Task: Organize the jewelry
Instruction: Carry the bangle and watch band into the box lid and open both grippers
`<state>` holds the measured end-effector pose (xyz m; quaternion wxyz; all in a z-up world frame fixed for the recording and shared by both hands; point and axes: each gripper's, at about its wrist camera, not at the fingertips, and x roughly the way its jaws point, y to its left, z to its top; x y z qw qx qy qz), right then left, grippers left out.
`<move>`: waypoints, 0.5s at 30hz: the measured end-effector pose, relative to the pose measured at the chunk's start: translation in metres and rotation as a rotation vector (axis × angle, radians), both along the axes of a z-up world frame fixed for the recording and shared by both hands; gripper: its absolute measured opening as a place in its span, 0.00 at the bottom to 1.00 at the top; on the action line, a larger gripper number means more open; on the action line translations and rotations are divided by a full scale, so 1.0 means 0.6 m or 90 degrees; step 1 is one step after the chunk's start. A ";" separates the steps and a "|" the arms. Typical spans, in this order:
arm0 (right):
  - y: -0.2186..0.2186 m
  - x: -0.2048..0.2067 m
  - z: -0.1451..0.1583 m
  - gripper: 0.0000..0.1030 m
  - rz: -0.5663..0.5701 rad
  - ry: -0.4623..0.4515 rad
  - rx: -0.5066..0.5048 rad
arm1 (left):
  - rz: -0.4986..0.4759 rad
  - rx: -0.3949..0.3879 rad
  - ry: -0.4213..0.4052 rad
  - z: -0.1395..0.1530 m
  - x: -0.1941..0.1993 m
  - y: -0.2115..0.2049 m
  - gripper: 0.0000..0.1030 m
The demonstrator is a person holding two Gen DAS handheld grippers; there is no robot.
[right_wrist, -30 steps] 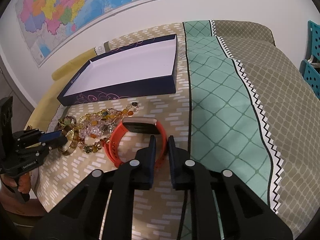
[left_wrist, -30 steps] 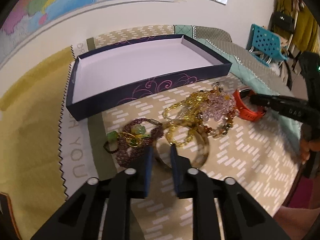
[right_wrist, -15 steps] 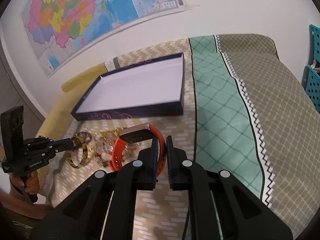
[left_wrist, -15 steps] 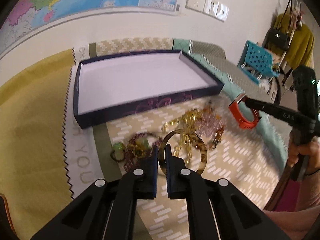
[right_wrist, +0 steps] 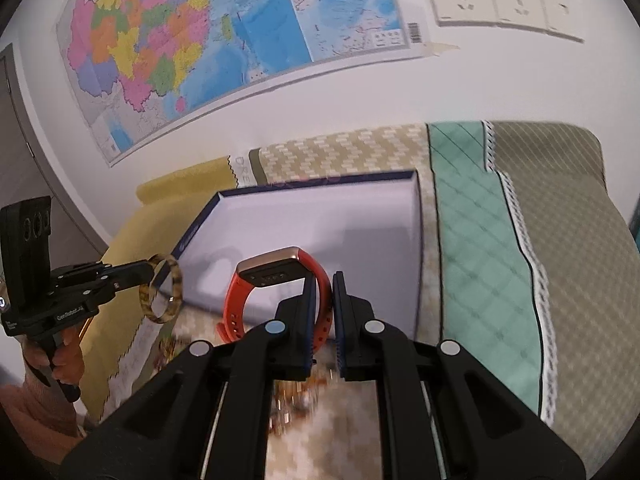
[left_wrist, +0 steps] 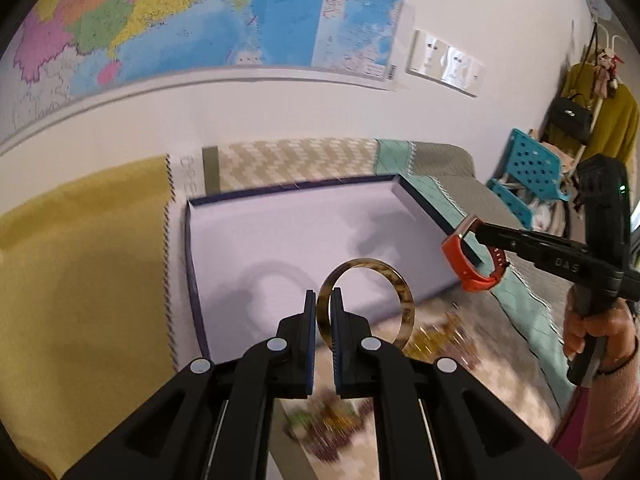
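Since the earlier frame, both grippers have risen from the bedspread (right_wrist: 480, 264) toward the dark blue tray (left_wrist: 296, 240), each carrying one item. The left gripper (left_wrist: 322, 300) has its fingers clamped on the rim of a tortoiseshell bangle (left_wrist: 402, 292), held upright above the tray's near edge. The right gripper (right_wrist: 333, 284) has its fingers clamped on the strap of an orange smartwatch (right_wrist: 240, 300), also over the near edge. The remaining beaded jewelry (left_wrist: 440, 340) lies blurred on the bedspread below.

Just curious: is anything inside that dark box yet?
The box shows only its pale floor and shadows. The bangle, watch and fingers hide part of its near edge.
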<state>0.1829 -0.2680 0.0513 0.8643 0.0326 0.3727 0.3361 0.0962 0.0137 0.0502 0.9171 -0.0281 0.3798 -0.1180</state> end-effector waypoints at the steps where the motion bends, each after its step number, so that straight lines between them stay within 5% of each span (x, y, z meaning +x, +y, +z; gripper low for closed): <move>1: 0.009 0.012 0.002 0.08 0.000 0.001 -0.002 | 0.003 -0.001 0.002 -0.001 0.012 0.004 0.05; 15: 0.094 0.168 -0.043 0.08 -0.037 0.065 -0.032 | 0.035 -0.005 0.057 -0.041 0.179 0.040 0.05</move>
